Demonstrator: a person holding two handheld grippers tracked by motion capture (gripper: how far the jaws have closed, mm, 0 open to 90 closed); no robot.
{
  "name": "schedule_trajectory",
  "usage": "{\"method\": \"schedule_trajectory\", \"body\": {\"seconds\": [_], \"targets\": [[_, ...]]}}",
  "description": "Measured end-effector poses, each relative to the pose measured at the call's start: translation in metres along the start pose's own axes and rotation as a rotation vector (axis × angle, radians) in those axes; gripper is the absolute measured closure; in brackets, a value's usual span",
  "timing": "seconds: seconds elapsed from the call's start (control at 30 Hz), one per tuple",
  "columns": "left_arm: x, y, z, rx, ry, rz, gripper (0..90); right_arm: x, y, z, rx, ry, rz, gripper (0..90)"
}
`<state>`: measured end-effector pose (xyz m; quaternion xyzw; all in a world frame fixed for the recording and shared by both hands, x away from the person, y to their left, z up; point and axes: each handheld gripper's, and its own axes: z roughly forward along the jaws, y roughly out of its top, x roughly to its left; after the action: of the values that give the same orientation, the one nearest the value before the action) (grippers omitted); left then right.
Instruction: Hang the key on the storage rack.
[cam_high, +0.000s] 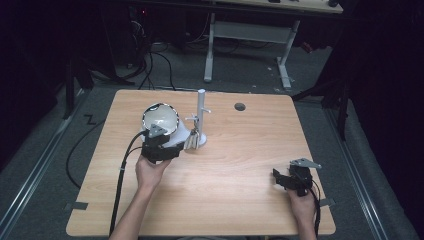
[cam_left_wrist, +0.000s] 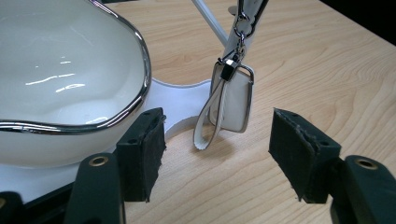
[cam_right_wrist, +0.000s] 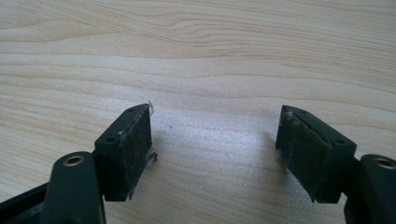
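Keychain (cam_left_wrist: 231, 100) hangs from stand (cam_high: 201, 116) hook beside bowl (cam_left_wrist: 65, 79), clear of table (cam_high: 225, 170) for easy grab. Left gripper (cam_left_wrist: 217, 149) released, jaws straddling it, not touching. Right gripper (cam_right_wrist: 215, 149) released, parked aside.

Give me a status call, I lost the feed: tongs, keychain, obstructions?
Left tongs open, short of the keychain hanging on the white stand. Right tongs open over bare table. White bowl close beside left tongs.

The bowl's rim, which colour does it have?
Shiny silver, on a white bowl; the rim shows best in the left gripper view.
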<state>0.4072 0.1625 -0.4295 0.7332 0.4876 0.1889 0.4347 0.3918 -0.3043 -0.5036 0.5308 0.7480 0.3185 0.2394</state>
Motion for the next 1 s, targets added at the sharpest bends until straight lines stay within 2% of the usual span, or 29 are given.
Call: {"method": "schedule_trajectory", "body": {"seconds": [0.4, 0.53, 0.8, 1.0], "targets": [[0.004, -0.007, -0.009, -0.017, 0.005, -0.024, 36.4, 0.0, 0.0, 0.0, -0.001, 0.0, -0.001, 27.1], [0.004, -0.007, -0.012, -0.01, 0.01, -0.015, 36.4, 0.0, 0.0, 0.0, 0.0, 0.0, -0.001, 27.1], [0.007, -0.012, -0.02, -0.021, 0.019, -0.023, 36.4, 0.0, 0.0, 0.0, -0.001, 0.0, -0.001, 27.1], [0.011, -0.016, -0.027, -0.034, 0.025, -0.04, 36.4, 0.0, 0.0, 0.0, -0.001, 0.0, -0.001, 27.1]]}}
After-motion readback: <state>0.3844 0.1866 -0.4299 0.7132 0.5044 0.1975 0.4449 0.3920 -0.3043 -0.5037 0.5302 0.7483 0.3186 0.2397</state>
